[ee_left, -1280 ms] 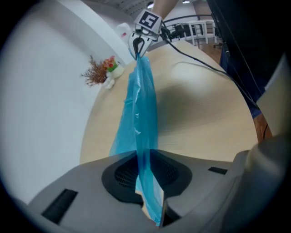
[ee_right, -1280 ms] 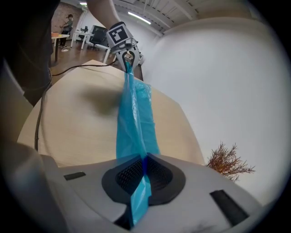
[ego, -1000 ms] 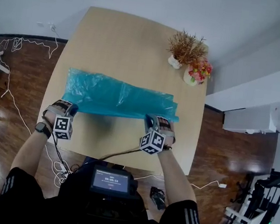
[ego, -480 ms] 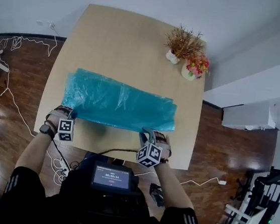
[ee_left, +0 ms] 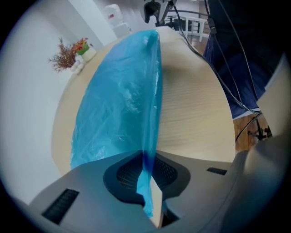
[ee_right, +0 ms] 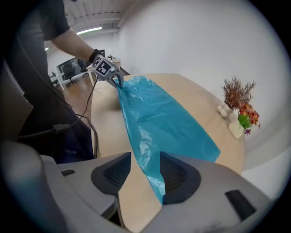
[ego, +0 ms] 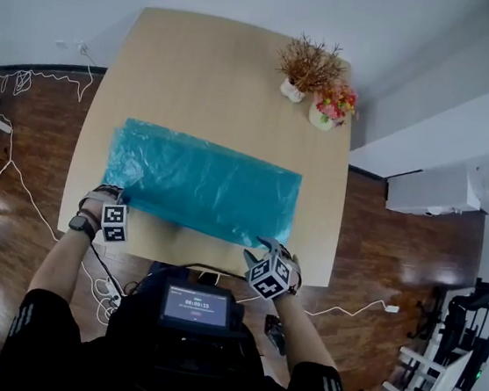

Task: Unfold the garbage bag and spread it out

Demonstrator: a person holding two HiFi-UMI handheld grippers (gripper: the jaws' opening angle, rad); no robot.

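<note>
The blue garbage bag (ego: 202, 181) lies flat across the wooden table (ego: 216, 63) as a wide sheet. My left gripper (ego: 116, 219) is at its near left corner. In the left gripper view its jaws (ee_left: 146, 168) have just been opening slightly, but the pads still pinch the bag's edge (ee_left: 120, 91). My right gripper (ego: 271, 269) is past the bag's near right corner, at the table's near edge. Its jaws (ee_right: 144, 170) have just been opening and stand wide. The bag's corner (ee_right: 163, 118) shows between them, untouched by the pads. The left gripper (ee_right: 111, 75) shows at the far end.
A dried plant in a white vase (ego: 306, 65) and a pot of flowers (ego: 330, 108) stand at the table's far right corner. White cables (ego: 28, 84) lie on the wooden floor at left. A screen device (ego: 196, 304) hangs at the person's chest.
The bag has been drawn toward the near edge and now lies flatter and wider. The right gripper has let go of it and moved right and nearer. The left gripper has kept its hold.
</note>
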